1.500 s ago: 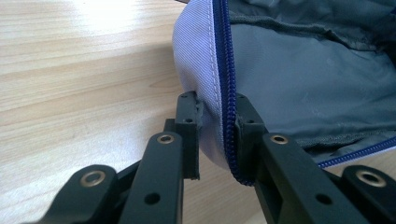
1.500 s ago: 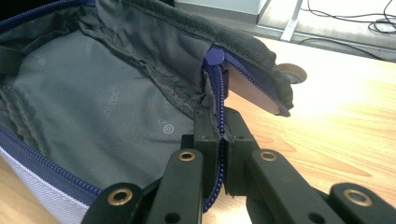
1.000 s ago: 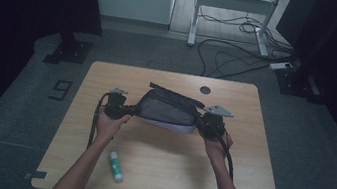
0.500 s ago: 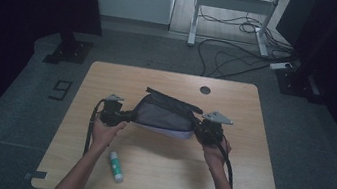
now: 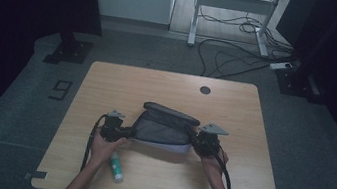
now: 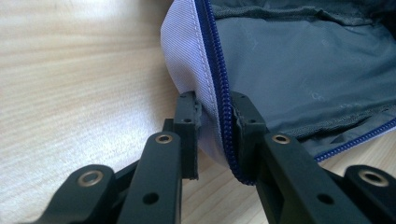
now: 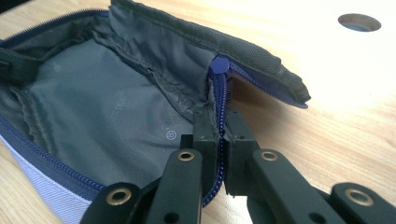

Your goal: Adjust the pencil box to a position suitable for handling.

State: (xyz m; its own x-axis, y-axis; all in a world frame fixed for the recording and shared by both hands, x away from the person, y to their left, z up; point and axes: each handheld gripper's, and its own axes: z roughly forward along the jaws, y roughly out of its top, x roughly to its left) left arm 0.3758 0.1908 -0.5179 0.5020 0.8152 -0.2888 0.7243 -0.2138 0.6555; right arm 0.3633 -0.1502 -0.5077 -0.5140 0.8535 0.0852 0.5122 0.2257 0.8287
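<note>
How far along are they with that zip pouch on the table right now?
Done: the pouch is unzipped, its grey lining showing. In hand: the left claw is shut on the pouch's zipper edge at one end and the right claw is shut on the other end, holding the mouth spread wide over the table. Left, probably: the small tube lies outside near the left hand, so nothing is packed yet.

Pouch (image 6: 187, 56) woven cloth w/ matt grey lining (nylon, prob.); table (image 5: 107, 85) smooth pale wood.

Bare table (image 5: 167, 87) beyond the pouch (image 5: 164, 129); a tube (image 5: 116, 166) lies near the left hand (image 5: 104, 146).
</note>
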